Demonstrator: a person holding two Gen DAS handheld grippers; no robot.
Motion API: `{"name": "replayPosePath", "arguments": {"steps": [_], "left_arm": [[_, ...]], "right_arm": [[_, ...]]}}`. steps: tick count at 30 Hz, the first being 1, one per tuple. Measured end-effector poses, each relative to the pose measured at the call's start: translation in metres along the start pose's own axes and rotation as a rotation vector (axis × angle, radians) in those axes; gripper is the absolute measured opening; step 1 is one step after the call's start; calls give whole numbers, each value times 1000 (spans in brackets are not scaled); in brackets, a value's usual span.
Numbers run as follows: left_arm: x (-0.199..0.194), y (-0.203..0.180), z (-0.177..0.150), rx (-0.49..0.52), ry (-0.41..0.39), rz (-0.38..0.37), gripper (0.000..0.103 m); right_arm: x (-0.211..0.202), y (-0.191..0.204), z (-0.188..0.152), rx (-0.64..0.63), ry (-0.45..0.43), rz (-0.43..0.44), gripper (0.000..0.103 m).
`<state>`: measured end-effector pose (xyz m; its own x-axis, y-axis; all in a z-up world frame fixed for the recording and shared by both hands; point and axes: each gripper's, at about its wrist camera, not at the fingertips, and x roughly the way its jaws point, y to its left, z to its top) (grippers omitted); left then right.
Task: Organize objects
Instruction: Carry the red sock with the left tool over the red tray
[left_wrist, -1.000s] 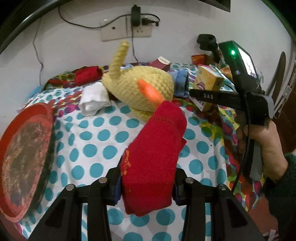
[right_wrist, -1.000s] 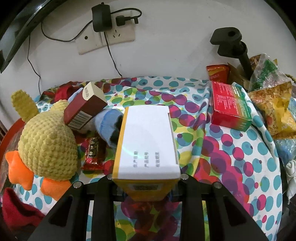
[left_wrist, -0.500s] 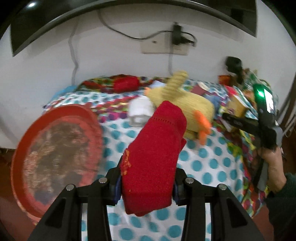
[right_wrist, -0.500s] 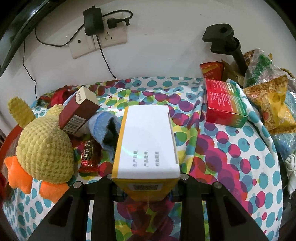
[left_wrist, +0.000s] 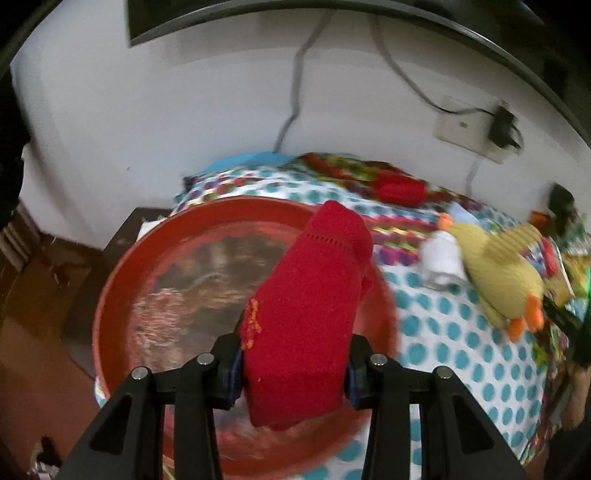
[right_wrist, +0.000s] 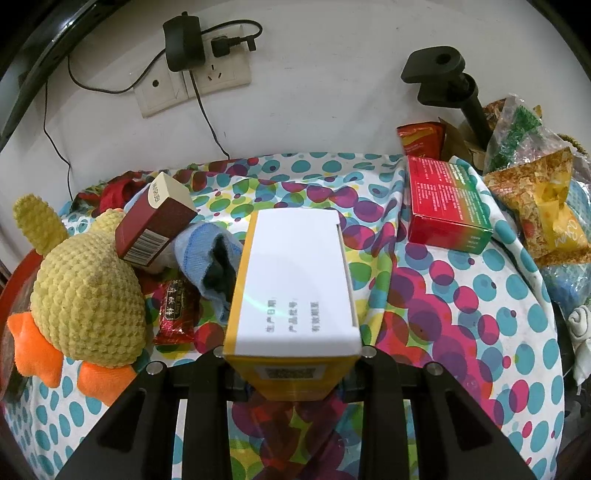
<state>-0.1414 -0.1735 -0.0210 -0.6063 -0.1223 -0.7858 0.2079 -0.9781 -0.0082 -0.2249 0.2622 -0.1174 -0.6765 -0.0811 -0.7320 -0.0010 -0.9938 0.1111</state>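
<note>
Left side first: my left tool (left_wrist: 293, 373) is pinching a folded red knit cloth (left_wrist: 310, 310), and it's hanging right over the big red round tray (left_wrist: 114, 295) at the left edge of the tabletop (left_wrist: 443, 339). That view is pretty blurry. Further right on the dotted cover there's a white rolled cloth (left_wrist: 441, 262) touching the yellow crochet duck (left_wrist: 498, 273). Over on the right, my right tool (right_wrist: 291, 373) is clamped on a white and yellow box (right_wrist: 295, 284), held above the cover. A blue sock (right_wrist: 207, 258) lies just left of the box, and a red and green box (right_wrist: 443, 199) sits well off to its right.
</note>
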Motion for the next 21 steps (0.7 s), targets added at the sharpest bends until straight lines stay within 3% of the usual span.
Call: {"name": "replayPosePath", "arguments": {"steps": [9, 13, 21], "left_arm": [[42, 76, 33, -117, 48, 81, 41], [71, 92, 45, -88, 89, 136, 42], [108, 118, 53, -125, 132, 123, 42]], "right_arm": [[0, -2, -1, -1, -1, -6, 28], [0, -2, -2, 0, 0, -11, 28], [1, -2, -4, -3, 2, -21, 28]]}}
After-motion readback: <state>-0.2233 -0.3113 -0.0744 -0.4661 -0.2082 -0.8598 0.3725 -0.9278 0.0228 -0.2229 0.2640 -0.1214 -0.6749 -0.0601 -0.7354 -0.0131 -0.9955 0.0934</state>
